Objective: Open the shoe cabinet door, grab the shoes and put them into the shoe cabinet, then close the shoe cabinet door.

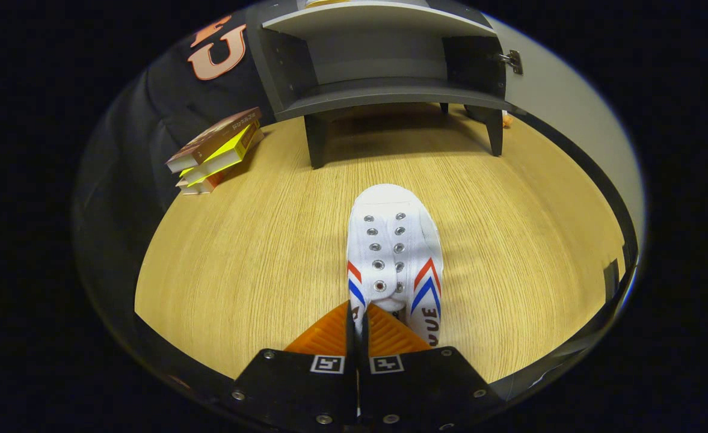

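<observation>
With the cabinet door [561, 114] already open, the gripper [358, 328] is pinching the shoe's [394, 252] collar with fingers nearly closed, stowing and door-closing remaining.

1. The handheld two-finger gripper [360, 328] is showing two flat black mounting plates side by side, each one widening toward the camera.
2. Silver round-headed screws are sitting at the plates' corners and edges.
3. Each plate is carrying a small square black-and-white marker near its inner front corner.
4. Ridged, wedge-shaped pads [328, 334] are tapering forward from the plates.

Fisheye riding the hand-held gripper [360, 313], looking forward and down, close over shoe [394, 252]
</observation>
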A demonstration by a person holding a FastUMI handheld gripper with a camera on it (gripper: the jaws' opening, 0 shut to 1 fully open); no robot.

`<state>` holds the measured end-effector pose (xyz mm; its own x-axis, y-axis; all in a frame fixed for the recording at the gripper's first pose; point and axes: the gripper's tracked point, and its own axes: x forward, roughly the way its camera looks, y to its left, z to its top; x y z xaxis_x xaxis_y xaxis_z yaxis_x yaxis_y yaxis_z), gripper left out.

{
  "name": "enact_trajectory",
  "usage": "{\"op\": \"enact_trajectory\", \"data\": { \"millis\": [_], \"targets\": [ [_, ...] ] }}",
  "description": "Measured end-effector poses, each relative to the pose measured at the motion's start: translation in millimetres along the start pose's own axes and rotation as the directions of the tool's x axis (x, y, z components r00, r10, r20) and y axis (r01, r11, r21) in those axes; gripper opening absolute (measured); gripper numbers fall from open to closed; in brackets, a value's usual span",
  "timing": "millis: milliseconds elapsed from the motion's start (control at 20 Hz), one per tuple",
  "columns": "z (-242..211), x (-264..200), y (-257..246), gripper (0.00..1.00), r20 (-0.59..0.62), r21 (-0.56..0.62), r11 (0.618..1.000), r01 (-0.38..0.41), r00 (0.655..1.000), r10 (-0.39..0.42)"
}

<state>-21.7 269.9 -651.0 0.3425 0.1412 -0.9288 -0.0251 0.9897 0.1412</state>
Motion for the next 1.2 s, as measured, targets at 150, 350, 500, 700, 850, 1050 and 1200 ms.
{"op": "enact_trajectory", "data": {
  "millis": [150, 350, 500, 700, 850, 1050, 1200],
  "targets": [
    [26, -13, -3, 0.01, 0.037, -0.008, 1.0, 0.008, 0.999, -0.007],
    [62, -36, -5, 0.0, 0.09, 0.02, 1.0, -0.01, 0.996, 0.008],
    [87, -59, -10, 0.01, 0.142, 0.033, 0.999, -0.025, 0.99, 0.021],
    [119, -86, -11, 0.0, 0.19, 0.039, 0.999, -0.033, 0.981, 0.025],
    [136, -108, -11, 0.0, 0.215, 0.046, 0.998, -0.054, 0.976, 0.043],
    [174, -152, -11, 0.0, 0.286, 0.04, 0.997, -0.068, 0.957, 0.054],
    [204, -181, -9, 0.0, 0.34, 0.013, 0.997, -0.07, 0.938, 0.061]
  ]
}}
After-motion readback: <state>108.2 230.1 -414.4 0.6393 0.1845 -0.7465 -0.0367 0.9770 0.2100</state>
